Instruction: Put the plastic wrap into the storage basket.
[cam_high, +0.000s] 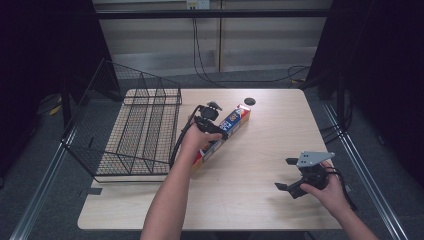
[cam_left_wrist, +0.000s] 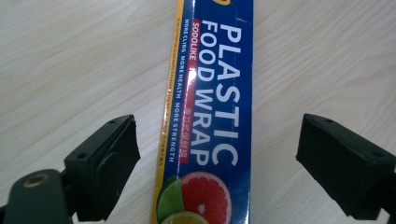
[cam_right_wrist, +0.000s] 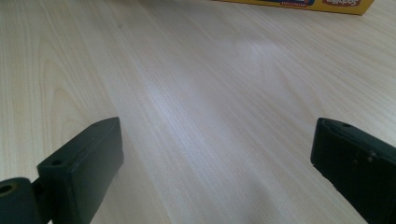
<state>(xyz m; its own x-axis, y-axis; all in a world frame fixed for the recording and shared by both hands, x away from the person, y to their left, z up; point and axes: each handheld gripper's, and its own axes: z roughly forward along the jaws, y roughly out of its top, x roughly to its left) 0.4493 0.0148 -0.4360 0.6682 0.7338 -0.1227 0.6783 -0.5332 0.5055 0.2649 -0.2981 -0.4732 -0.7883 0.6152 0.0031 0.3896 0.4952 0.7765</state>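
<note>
A long blue and yellow box of plastic food wrap (cam_high: 234, 120) lies slantwise on the wooden table (cam_high: 260, 200), near its middle. My left gripper (cam_high: 214, 136) hangs over the box and points down at it. In the left gripper view the box (cam_left_wrist: 210, 116) runs between the two black jaws, with bare wood showing on either side, so the left gripper (cam_left_wrist: 217, 158) is open and its pads are off the box. My right gripper (cam_high: 285, 174) is held low over the front right of the table, open, with nothing but wood between its jaws (cam_right_wrist: 217, 163).
A black wire basket (cam_high: 135, 125) stands on the left part of the table, right beside the box. A small black round object (cam_high: 249, 101) lies near the far edge. The box's yellow edge (cam_right_wrist: 299, 3) shows far ahead of the right gripper.
</note>
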